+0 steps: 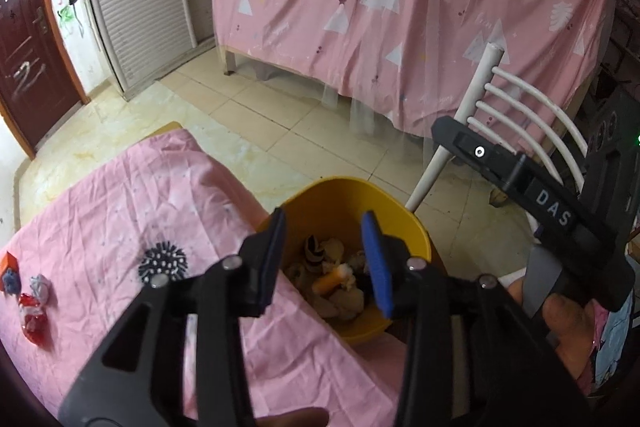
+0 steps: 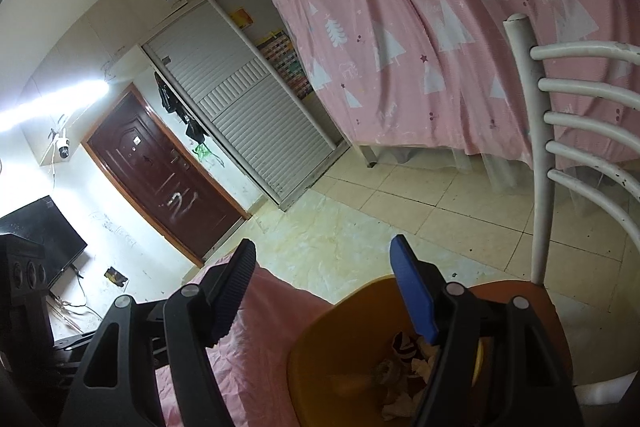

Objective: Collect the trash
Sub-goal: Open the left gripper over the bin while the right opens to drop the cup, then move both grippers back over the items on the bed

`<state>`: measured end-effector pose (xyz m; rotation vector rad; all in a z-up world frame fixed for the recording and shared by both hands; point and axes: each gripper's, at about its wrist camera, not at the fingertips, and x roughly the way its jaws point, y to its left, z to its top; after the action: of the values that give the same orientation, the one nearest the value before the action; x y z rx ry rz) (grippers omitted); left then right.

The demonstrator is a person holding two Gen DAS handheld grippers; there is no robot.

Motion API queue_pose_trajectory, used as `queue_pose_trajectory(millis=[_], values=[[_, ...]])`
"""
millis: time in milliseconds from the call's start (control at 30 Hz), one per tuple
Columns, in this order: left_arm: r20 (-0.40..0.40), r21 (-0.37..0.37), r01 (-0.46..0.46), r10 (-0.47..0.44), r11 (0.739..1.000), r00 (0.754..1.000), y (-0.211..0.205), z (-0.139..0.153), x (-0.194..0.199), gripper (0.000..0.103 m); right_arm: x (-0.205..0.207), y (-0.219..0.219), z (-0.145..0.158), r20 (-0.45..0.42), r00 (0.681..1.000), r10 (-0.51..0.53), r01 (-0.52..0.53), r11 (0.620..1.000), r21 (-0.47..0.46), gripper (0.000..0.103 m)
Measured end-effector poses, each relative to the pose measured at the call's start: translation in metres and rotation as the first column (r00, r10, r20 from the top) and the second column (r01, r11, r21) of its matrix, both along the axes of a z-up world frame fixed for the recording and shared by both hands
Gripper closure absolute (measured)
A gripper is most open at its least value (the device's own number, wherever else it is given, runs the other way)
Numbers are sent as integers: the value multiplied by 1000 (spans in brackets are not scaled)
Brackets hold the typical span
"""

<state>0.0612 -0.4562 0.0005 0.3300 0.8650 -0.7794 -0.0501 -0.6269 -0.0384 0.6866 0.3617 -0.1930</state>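
On the far left of the left wrist view, a dark red door (image 1: 22, 39) is seen, and beside it a white slatted wardrobe (image 1: 136, 11) with dark bags hung at its edge. A pink cloth (image 1: 132, 211) covers the worktop. At its left edge some trash is lying: a red shiny wrapper (image 1: 33, 315), a crumpled white paper (image 1: 40, 287) just beside it, and a small blue piece (image 1: 10, 281). A black spiky ball (image 1: 163, 261) is printed or placed further right; which one cannot be told.

The left tongs (image 1: 326, 259) are held narrowly apart above the yellow bin (image 1: 340, 199), with nothing between the pads. Inside the bin, crumpled tissues, an orange piece and a striped wrapper are collected. The bin stands at the right edge of the worktop, next to a white chair back (image 1: 516, 99).

To the right, the body of the other tool is seen, and the letters "DAS" (image 1: 554, 209) can be read on it. A hand (image 1: 568, 323) is holding it from below.

In the right wrist view, the right tongs (image 2: 324, 291) are opened wide and empty, above the rim of the same bin (image 2: 320, 359). A dark screen (image 2: 44, 239) and a small white camera (image 2: 62, 147) are at the left wall. The floor (image 2: 400, 211) is of pale tiles. A pink curtain (image 2: 440, 27) with white trees hangs behind.
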Motion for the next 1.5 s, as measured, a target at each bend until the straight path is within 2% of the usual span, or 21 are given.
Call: queue_pose_trajectory(millis=[400, 733, 1067, 1133, 1167, 1367, 1500], values=[[12, -17, -51, 51, 999, 999, 36, 7, 10, 66, 20, 33, 3, -26, 997, 73, -74, 997, -38, 38], [60, -57, -124, 128, 991, 990, 92, 29, 26, 61, 54, 94, 4, -94, 978, 184, -193, 976, -103, 37], [48, -106, -203, 209, 973, 977, 151, 40, 47, 61, 82, 149, 15, -134, 955, 264, -283, 946, -158, 36], [46, -114, -213, 220, 970, 975, 160, 41, 50, 56, 88, 162, 18, -143, 949, 280, -303, 938, -171, 35], [47, -118, -220, 227, 968, 973, 165, 42, 51, 50, 90, 167, 19, -147, 947, 287, -311, 934, -177, 34], [56, -135, -262, 272, 956, 961, 195, 45, 62, 47, 110, 197, 23, -177, 925, 335, -367, 908, -203, 33], [62, -147, -301, 312, 942, 948, 219, 48, 72, 36, 125, 226, 23, -204, 906, 372, -413, 883, -222, 33]])
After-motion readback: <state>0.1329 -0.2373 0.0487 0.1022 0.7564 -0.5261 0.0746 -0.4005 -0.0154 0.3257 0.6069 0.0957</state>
